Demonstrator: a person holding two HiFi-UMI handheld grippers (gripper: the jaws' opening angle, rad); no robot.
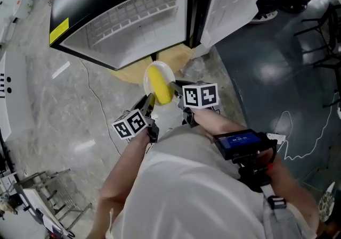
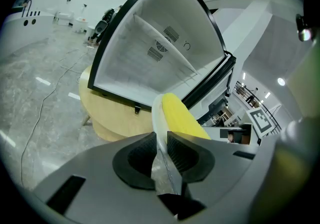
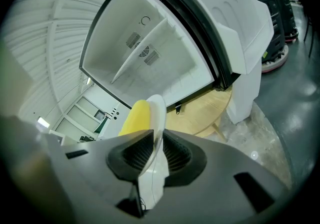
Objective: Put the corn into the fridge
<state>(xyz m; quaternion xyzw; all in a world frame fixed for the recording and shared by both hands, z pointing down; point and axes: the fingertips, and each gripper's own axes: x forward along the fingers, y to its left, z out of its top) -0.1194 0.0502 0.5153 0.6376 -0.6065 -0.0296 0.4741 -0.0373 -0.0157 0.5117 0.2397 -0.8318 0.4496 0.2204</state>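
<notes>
between the left gripper (image 1: pixel 149 103) and the right gripper (image 1: pixel 176 87) hangs a white plate (image 1: pixel 160 66), held from both sides, and on it lies the corn (image 1: pixel 159 87). the corn is a bare cob, bright even yellow, long and rounded at the ends, lying along the plate's length; its kernels are too smooth in these views to make out. in the left gripper view the left gripper (image 2: pixel 160 146) has its ribbed black jaws closed down on the thin rim of the white plate (image 2: pixel 156 112), with the corn (image 2: pixel 183 118) just beyond the jaws and to their right. in the right gripper view the right gripper (image 3: pixel 154 151) pinches the opposite rim of the white plate (image 3: pixel 158 110) just as narrowly, and the corn (image 3: pixel 136 117) sits just past the jaws to their left. ahead of both grippers stands the open fridge (image 1: pixel 133 22), white inside with a shelf (image 2: pixel 167 44) across it, its door (image 1: pixel 234 3) swung out on the right gripper's side. under the fridge, beyond the plate, is a round wooden table (image 3: pixel 210 111).
</notes>
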